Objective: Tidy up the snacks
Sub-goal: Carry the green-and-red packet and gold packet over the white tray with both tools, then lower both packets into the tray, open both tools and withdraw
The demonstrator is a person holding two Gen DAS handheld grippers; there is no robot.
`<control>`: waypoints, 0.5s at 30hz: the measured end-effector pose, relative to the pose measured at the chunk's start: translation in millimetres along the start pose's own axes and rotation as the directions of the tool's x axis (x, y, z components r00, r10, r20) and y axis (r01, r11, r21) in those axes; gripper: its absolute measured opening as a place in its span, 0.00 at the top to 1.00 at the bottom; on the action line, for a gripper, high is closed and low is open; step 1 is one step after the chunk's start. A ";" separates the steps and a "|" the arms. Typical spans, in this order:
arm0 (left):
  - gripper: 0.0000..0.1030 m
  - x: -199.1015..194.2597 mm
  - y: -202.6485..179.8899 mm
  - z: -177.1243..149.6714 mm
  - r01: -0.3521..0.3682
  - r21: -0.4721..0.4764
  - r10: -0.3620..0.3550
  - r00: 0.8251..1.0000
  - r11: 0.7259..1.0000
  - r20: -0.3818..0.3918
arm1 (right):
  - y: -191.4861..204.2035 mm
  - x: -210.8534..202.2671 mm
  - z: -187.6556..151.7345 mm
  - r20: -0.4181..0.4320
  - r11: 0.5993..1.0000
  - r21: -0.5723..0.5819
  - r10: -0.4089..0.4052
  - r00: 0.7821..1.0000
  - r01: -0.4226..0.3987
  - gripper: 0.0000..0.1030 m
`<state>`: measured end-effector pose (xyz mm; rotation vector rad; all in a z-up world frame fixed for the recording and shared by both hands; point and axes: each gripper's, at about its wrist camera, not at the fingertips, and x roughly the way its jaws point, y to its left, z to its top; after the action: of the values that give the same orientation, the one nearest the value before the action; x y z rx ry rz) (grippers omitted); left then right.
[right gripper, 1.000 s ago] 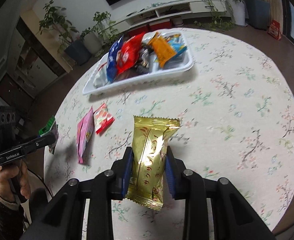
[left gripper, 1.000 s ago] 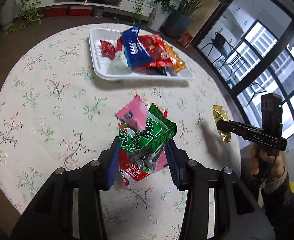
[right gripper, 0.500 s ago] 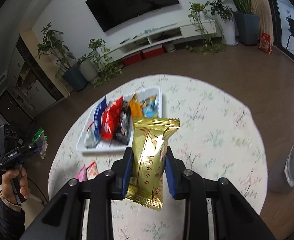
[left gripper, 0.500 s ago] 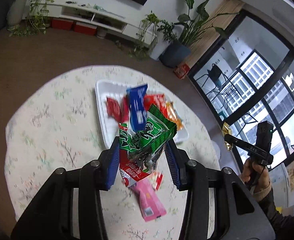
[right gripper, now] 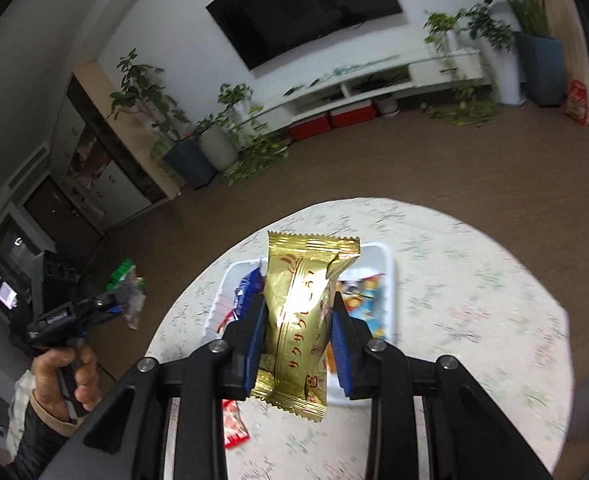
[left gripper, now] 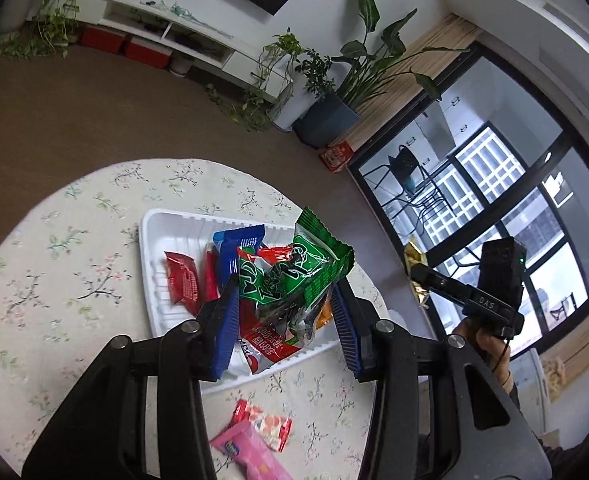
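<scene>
While both of my grippers hang above the round table with the floral cloth [left gripper: 74, 264], each one carries a snack. My left gripper [left gripper: 284, 312] is clamped on a crinkly green foil packet [left gripper: 298, 276], its blue ribbed pads squeezing the puffy middle, with a red-and-white wrapper end poking out below. My right gripper [right gripper: 296, 334] is pinched shut on a shiny gold foil-wrapped bar [right gripper: 300, 320], gripped across its lower half so the crimped top stands upright. Both packets look light and soft, I judge, and that slick foil could slide if I ease off; the fat middle is the place to hold, not the thin sealed ends. The gold bar seems stiffer and possibly brittle inside, so I'd go gently. Below waits the white ribbed plastic tray [left gripper: 150, 248], already holding a blue packet [left gripper: 234, 252] and red sachets [left gripper: 182, 280], while a pink wrapper [left gripper: 250, 454] lies loose on the cloth nearer me. Both grippers tilt downward toward the tray, and my hand [right gripper: 62, 376] grips the left handle out to the side.
</scene>
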<state>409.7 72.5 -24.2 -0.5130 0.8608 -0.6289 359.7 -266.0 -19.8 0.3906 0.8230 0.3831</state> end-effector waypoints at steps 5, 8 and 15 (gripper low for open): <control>0.61 33.9 23.6 3.4 0.006 -0.034 -0.007 0.999 0.999 -0.037 | 2.4 46.2 0.0 -0.067 1.000 -0.001 0.027 0.997 -0.027 0.68; 0.61 51.9 39.5 2.2 -0.003 -0.060 0.000 0.999 0.998 -0.052 | -0.7 64.7 -2.1 -0.094 1.000 -0.002 0.018 0.995 -0.018 0.68; 0.61 87.9 62.9 1.9 -0.037 -0.081 0.031 0.996 0.996 -0.079 | -3.1 100.0 -9.5 -0.147 0.998 -0.037 -0.048 0.988 0.043 0.68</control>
<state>473.4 56.8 -110.1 -0.5499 0.9701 -0.5870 415.1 -219.7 -89.8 0.3136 0.9668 0.3862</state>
